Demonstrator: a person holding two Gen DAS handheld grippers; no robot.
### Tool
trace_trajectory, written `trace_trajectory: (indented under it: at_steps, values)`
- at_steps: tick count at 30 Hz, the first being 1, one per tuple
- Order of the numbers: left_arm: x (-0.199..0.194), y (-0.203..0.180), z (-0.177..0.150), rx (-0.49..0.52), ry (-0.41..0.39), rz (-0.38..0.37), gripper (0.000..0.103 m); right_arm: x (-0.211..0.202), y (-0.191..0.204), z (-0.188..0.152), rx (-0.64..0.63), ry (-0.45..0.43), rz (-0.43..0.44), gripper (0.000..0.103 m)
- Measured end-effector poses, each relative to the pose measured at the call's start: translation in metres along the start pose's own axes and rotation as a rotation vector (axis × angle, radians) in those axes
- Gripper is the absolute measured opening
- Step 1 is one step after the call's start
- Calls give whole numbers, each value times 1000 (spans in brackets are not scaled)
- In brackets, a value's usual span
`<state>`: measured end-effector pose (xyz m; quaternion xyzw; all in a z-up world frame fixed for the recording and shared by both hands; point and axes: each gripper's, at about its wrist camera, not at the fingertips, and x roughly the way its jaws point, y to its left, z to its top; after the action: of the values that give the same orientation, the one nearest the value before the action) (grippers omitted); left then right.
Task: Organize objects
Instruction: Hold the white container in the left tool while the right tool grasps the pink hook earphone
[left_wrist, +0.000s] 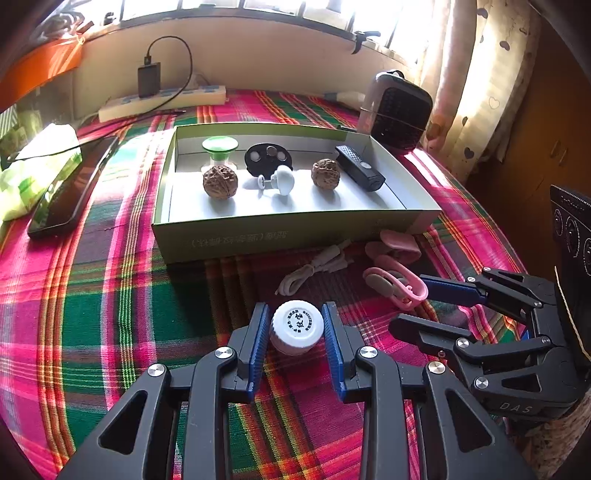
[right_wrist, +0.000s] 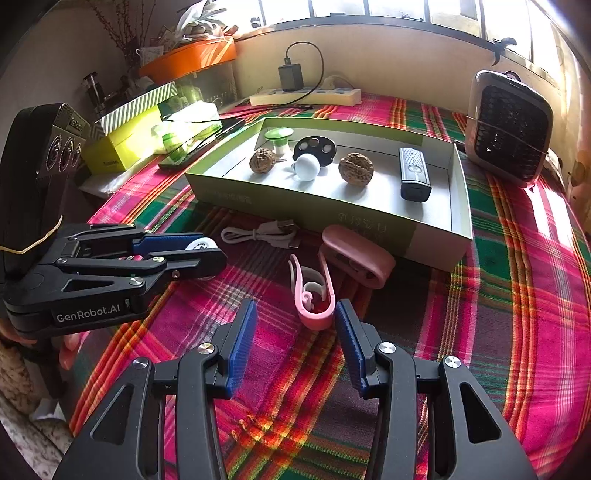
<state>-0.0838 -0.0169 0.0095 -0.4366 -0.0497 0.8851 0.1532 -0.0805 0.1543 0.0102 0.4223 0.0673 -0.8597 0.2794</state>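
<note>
Bracketing the white bottle (left_wrist: 297, 326), the left gripper (left_wrist: 295, 328) is seen with pads just beside the cap, contact not confirmed; bottle upright, dead centre between jaws. Right gripper (right_wrist: 295, 332) is held wide, empty, pink clip (right_wrist: 314, 295) at 12 o'clock, long axis toward the box (right_wrist: 436, 236).

woven plaid cloth (left_wrist: 110, 314), wrinkled walnuts (left_wrist: 220, 181), matt cardboard box (left_wrist: 280, 236)

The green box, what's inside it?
Inside the green box: two walnuts, a white knob, a green-lidded jar, a black disc and a black remote. The near wall hides the floor's front strip.
</note>
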Motion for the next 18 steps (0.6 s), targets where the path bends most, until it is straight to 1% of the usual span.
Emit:
trace_trajectory:
  at_steps: [4, 10, 18]
  values:
    - [-1, 3, 0, -5, -2, -3, 27, 5, 1, 5, 7, 3, -35, 46]
    - [-1, 4, 0, -6, -7, -7, 28, 11, 2, 11, 9, 6, -47, 46]
    - [0, 1, -1, 20, -22, 1, 28, 14, 6, 14, -1, 8, -80, 45]
